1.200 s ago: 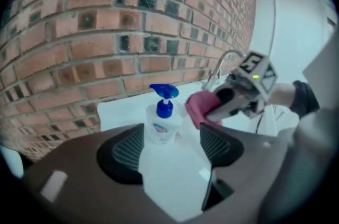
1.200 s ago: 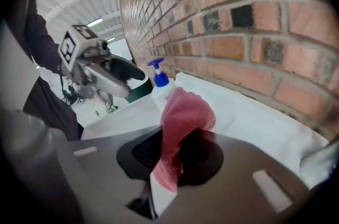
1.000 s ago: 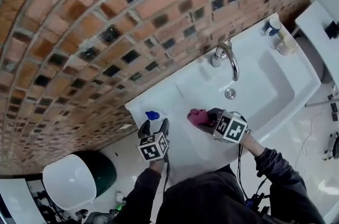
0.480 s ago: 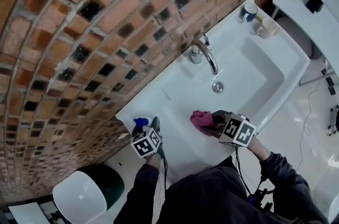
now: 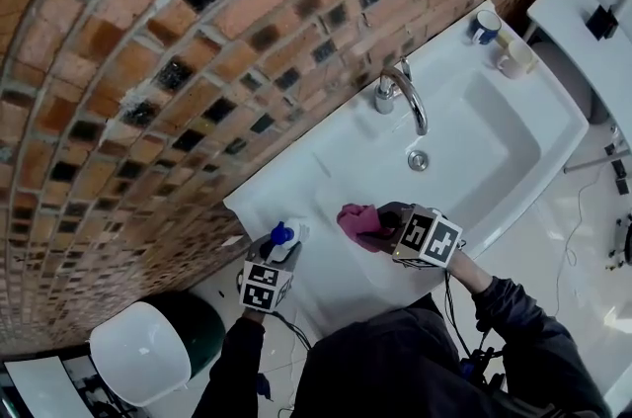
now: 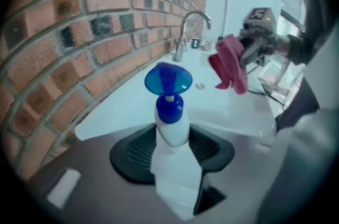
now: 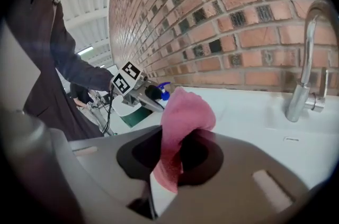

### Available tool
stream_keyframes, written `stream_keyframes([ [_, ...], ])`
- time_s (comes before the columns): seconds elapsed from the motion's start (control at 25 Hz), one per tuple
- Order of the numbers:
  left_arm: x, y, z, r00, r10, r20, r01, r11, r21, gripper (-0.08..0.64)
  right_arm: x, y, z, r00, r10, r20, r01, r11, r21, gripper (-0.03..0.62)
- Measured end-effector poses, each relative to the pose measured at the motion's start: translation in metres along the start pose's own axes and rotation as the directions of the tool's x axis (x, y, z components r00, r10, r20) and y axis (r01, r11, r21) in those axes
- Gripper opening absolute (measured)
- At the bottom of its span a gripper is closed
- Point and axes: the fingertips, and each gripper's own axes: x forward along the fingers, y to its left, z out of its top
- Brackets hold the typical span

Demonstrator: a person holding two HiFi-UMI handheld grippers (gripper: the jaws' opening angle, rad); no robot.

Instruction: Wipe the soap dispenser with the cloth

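A brown brick wall [image 5: 148, 60] filled the upper left of the head view, and a white washbasin [image 5: 513, 159] ran diagonally from lower left to upper right below it, with a chrome tap [image 5: 400, 95] at its back edge and two mugs [image 5: 499, 42] at its far upper-right corner. The person's dark sleeves [image 5: 504, 302] came in from the bottom edge. At the basin's lower-left corner the left claw [image 5: 274, 256] had just been closing, and its pads sat against the white body of the blue-topped soap dispenser [image 6: 172, 130], about half-way shut on it; whether the bottle's base rested on the basin could not be told. Near the frame's centre the right claw [image 5: 380, 228] was clamped on a bunched pink cloth [image 5: 354, 220], which stood near the dispenser but apart from it, so no wiping contact showed yet. The likeliest trouble from here looked to be the smooth bottle twisting or sliding between the pads once the cloth pushed against it, and so close to the basin's corner it could drop over the edge. A stroke across the pump head might press it and squirt soap. The cloth, pinched only by a fold, might also drag free under a firm rub.
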Motion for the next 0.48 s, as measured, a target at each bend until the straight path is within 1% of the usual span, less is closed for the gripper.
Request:
stream_keyframes([
  [0.04, -0.004, -0.006, -0.006, 0.999, -0.035, -0.016, 0.035, 0.998, 0.045, 0.196, 0.006, 0.001, 0.004, 1.000, 0.025, 0.017, -0.025, 0.999, 0.020, 0.061],
  [0.12, -0.010, -0.016, -0.014, 0.995, -0.090, -0.053, 0.095, 0.988, 0.123, 0.195, 0.021, 0.002, 0.017, 0.996, 0.077, 0.051, -0.080, 0.995, 0.061, 0.061],
  [0.24, -0.011, -0.020, -0.018, 0.987, -0.140, -0.085, 0.154, 0.968, 0.198, 0.195, 0.047, -0.002, 0.035, 0.987, 0.144, 0.067, -0.151, 0.983, 0.104, 0.061],
  [0.36, -0.009, -0.020, -0.021, 0.981, -0.156, -0.115, 0.180, 0.955, 0.237, 0.195, 0.078, -0.006, 0.045, 0.977, 0.211, 0.025, -0.213, 0.970, 0.119, 0.061],
  [0.48, -0.008, -0.021, -0.025, 0.977, -0.158, -0.140, 0.190, 0.948, 0.256, 0.195, 0.107, -0.005, 0.038, 0.956, 0.286, -0.068, -0.275, 0.952, 0.136, 0.061],
])
